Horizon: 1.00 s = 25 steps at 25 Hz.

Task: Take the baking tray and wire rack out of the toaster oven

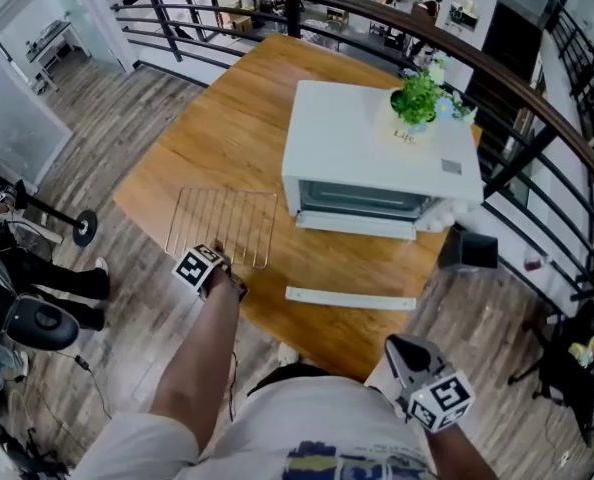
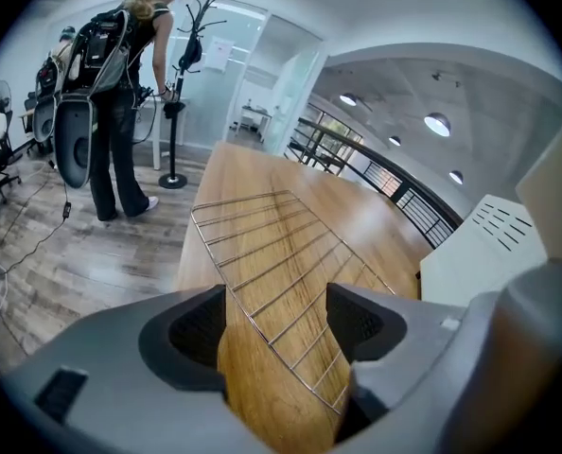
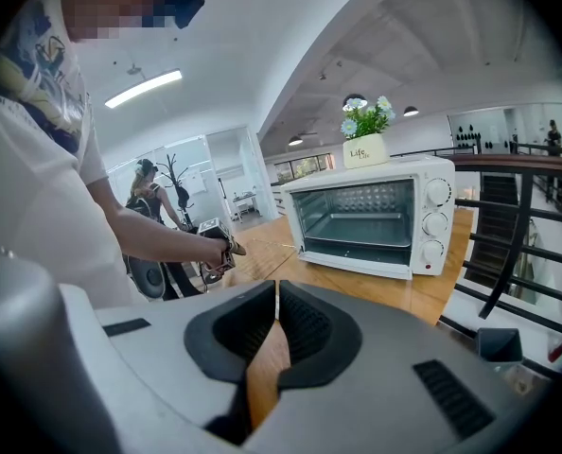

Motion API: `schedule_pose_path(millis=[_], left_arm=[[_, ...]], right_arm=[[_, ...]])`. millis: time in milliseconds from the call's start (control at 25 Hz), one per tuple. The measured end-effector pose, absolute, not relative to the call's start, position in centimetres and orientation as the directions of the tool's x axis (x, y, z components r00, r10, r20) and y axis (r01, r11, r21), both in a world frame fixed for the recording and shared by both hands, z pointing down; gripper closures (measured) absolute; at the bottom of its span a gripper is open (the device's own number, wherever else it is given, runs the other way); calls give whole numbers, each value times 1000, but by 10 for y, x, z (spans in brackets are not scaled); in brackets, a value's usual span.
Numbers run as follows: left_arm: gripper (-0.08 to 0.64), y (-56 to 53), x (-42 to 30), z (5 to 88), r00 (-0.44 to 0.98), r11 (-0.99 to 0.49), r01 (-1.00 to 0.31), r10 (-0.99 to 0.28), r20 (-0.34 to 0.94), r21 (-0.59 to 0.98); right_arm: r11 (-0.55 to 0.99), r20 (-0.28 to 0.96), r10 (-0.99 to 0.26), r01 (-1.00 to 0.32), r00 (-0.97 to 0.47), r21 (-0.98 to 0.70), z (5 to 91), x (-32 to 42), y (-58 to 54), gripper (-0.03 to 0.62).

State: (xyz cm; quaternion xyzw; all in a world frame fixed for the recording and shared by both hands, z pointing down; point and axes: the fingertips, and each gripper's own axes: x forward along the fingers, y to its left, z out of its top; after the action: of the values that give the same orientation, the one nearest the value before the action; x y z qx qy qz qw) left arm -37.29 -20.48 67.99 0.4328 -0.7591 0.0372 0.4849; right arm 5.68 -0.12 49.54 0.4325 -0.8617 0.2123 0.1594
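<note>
The wire rack (image 1: 222, 226) lies flat on the wooden table (image 1: 227, 138), left of the white toaster oven (image 1: 377, 148). My left gripper (image 1: 217, 264) is at the rack's near edge with its jaws wide open. In the left gripper view the rack (image 2: 262, 253) runs between the left gripper's (image 2: 276, 324) pads without touching them. The oven's door hangs open, and a grey baking tray (image 3: 376, 227) appears to sit low inside the oven (image 3: 371, 214). My right gripper (image 1: 397, 348) is near my body off the table's front edge, and in its own view it (image 3: 274, 315) is shut and holds nothing.
A long narrow white strip (image 1: 349, 298) lies on the table in front of the oven. A potted plant (image 1: 422, 103) stands on the oven. A curved dark railing (image 1: 537, 98) rings the table's far side. A person (image 2: 120, 93) stands on the floor at the left.
</note>
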Motion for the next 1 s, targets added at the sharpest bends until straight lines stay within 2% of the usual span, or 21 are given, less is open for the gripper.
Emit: schedule_pose_path(millis=[480, 1000], left_arm=[[242, -180, -327, 624, -122, 485, -759, -762, 636, 435], [243, -122, -239, 563, 1, 289, -827, -857, 515, 482]], right_arm=[[598, 436, -643, -769, -629, -226, 495, 92, 8, 583], [656, 396, -609, -717, -687, -236, 491, 126, 24, 585]])
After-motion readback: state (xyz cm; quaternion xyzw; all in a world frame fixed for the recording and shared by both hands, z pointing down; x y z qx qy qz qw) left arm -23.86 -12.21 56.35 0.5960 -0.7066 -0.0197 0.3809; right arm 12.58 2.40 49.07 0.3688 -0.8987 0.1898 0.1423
